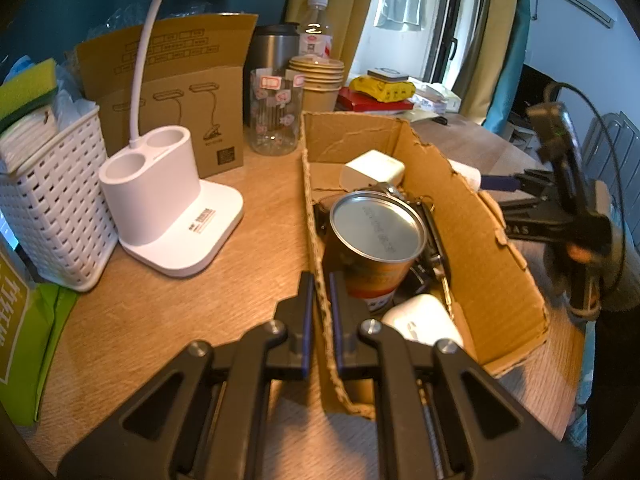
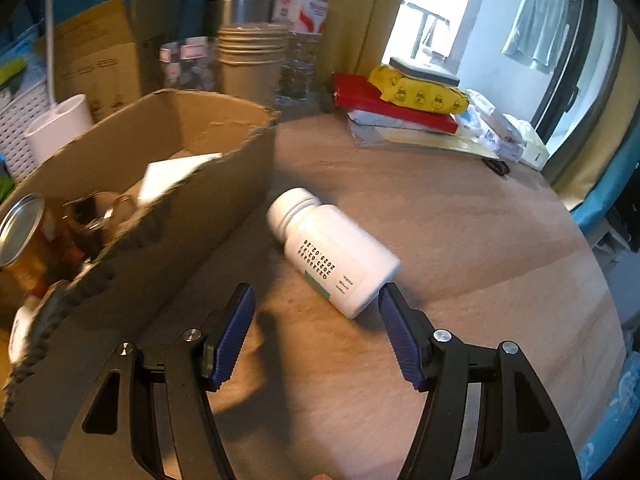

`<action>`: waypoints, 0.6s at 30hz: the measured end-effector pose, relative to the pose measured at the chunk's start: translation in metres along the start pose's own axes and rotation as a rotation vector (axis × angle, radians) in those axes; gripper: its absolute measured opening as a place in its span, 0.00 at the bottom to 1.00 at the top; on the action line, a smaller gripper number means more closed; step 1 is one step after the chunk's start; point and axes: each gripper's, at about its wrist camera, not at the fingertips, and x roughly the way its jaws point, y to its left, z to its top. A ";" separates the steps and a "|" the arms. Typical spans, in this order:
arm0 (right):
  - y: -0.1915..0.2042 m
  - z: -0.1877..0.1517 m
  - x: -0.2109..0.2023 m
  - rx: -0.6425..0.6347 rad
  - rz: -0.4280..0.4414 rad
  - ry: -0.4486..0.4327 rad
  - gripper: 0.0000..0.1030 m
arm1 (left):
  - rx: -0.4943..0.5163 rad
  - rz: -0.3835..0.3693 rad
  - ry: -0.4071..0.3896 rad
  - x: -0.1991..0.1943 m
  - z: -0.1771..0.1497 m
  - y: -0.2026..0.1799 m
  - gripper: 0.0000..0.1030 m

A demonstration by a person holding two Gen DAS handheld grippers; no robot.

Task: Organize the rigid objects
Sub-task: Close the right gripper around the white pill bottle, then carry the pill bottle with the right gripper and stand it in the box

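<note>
My left gripper (image 1: pixel 321 280) is shut on the near left wall of an open cardboard box (image 1: pixel 316 216). The box holds a tin can (image 1: pixel 376 236), a white block (image 1: pixel 372 168), a white rounded object (image 1: pixel 424 320) and dark items. In the right wrist view the box (image 2: pixel 192 184) stands at the left. A white pill bottle (image 2: pixel 332 252) lies on its side on the table just right of the box. My right gripper (image 2: pixel 316 300) is open, its fingers straddling the bottle's base end without gripping it. The right gripper also shows in the left wrist view (image 1: pixel 500 182).
A white lamp base (image 1: pixel 168 216), a white basket (image 1: pixel 52 192), a brown carton (image 1: pixel 176 92), a glass jar (image 1: pixel 276 112), paper cups (image 1: pixel 318 80), a steel flask and a water bottle stand behind and to the left. Red and yellow packets (image 2: pixel 404 96) lie at the back right.
</note>
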 end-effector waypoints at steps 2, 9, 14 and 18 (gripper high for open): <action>0.002 0.002 -0.004 -0.024 -0.046 -0.025 0.66 | 0.000 0.000 0.000 0.000 0.000 0.000 0.09; -0.013 0.015 0.022 -0.060 -0.083 -0.013 0.66 | 0.000 -0.001 0.000 0.000 0.000 0.000 0.09; -0.018 0.014 0.033 -0.024 -0.048 0.011 0.65 | 0.000 0.000 0.000 0.000 0.000 0.000 0.09; -0.015 0.013 0.032 -0.014 -0.058 0.012 0.54 | 0.000 0.000 0.000 0.000 0.000 0.000 0.09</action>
